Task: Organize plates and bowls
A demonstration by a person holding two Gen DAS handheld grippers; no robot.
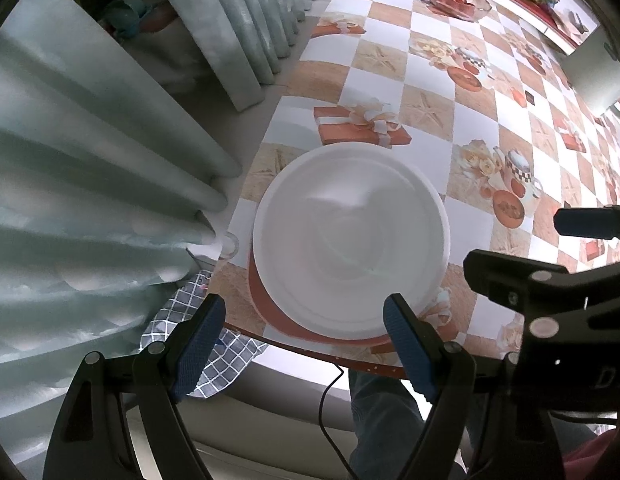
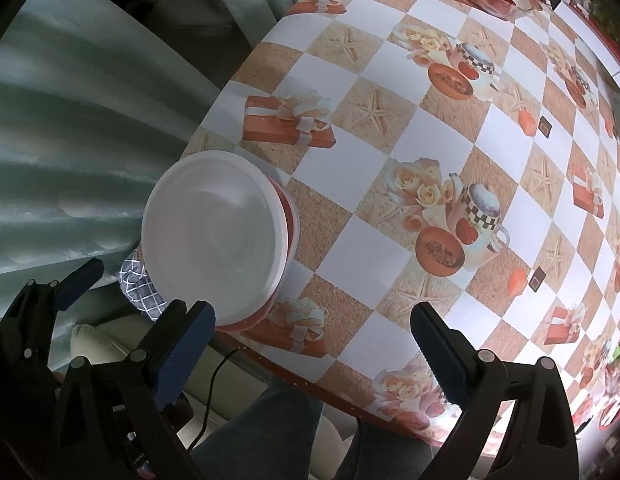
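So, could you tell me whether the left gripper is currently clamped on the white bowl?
No, the left gripper is open, its jaws spread on either side of the white bowl's near rim.

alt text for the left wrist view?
A white bowl sits on a red plate near the edge of a table with a checkered cloth. The open left gripper hovers just short of it, empty; the right gripper shows at right.

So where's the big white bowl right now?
The white bowl sits on a red plate near the table's front edge, by the curtain; in the right wrist view it lies left, beyond the open right gripper.
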